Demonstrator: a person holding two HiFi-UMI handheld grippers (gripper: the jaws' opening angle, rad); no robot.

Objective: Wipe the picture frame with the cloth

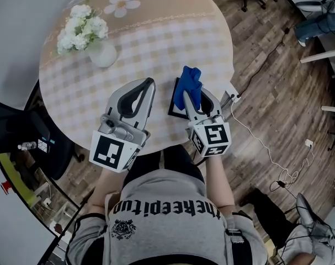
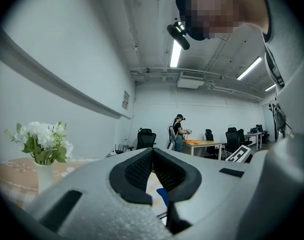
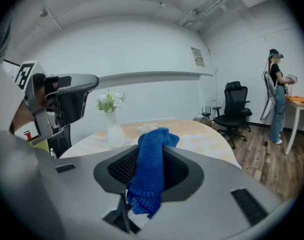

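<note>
Head view: right gripper [image 1: 192,99] jaws clamp the blue cloth [image 1: 188,83] by the picture frame [image 1: 172,108]; left gripper [image 1: 150,83] jaws closed, empty.

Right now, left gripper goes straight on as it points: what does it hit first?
Likely nothing near: the left gripper points roughly level above the round table, flower vase off to its left, open room ahead. Depth is unclear.

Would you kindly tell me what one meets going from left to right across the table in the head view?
Vase of flowers → left tongs → blue cloth, held in the right tongs.
</note>
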